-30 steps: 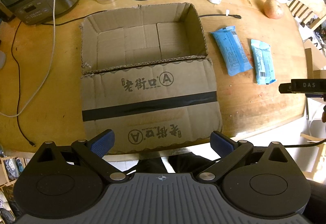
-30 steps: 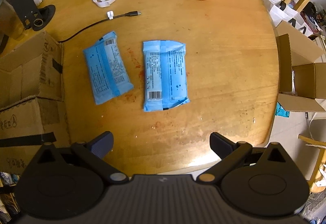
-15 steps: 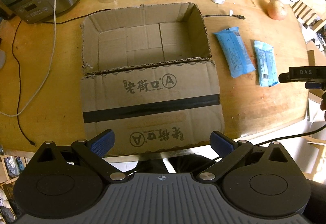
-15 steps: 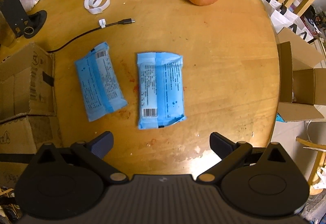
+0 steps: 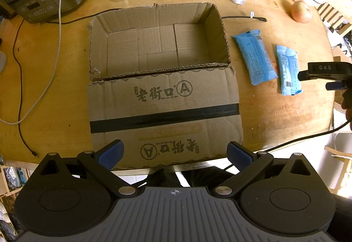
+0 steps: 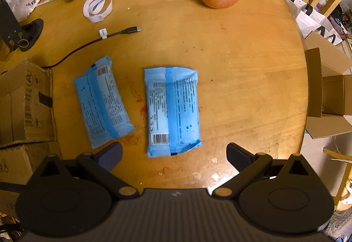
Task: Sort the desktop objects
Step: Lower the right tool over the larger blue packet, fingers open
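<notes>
Right wrist view: hovering the right gripper (image 6: 173, 151) over the nearer blue packet (image 6: 172, 111) at frame centre, jaws spread wide, holding nothing. Likely lining up a pick; next, lowering to straddle the packet, then closing. Second blue packet (image 6: 102, 102) lying just left. Left wrist view only: showing the cardboard box (image 5: 158, 41) empty at centre, left gripper (image 5: 175, 155) gaping wide, idle.

Warm indoor light, soft shadows, sharp focus, fisheye-bent edges
</notes>
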The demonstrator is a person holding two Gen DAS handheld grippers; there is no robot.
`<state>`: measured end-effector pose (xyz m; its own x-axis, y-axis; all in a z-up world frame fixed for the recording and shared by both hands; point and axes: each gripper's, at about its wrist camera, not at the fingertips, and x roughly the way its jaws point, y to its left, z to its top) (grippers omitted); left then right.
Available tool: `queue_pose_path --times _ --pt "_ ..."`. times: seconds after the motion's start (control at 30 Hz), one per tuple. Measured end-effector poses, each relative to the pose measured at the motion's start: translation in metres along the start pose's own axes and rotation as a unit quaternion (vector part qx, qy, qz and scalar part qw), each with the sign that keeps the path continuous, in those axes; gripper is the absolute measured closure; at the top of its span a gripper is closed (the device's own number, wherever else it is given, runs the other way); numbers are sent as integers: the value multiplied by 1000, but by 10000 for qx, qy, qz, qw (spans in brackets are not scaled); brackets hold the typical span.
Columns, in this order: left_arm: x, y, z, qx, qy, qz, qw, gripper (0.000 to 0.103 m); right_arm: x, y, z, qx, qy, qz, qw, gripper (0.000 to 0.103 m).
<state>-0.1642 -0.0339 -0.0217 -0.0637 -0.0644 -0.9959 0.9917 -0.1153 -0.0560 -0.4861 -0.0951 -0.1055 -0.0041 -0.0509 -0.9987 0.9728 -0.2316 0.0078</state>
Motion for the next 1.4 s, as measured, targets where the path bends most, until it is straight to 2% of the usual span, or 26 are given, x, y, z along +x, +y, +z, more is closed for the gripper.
queue_pose_path --times 0.97,1.4 --pt "1 2 1 -61 18 21 10000 0 11 -4 35 23 -156 23 9999 0" --pt "1 1 0 -79 41 30 10000 0 22 -4 39 -42 -158 67 9998 0"
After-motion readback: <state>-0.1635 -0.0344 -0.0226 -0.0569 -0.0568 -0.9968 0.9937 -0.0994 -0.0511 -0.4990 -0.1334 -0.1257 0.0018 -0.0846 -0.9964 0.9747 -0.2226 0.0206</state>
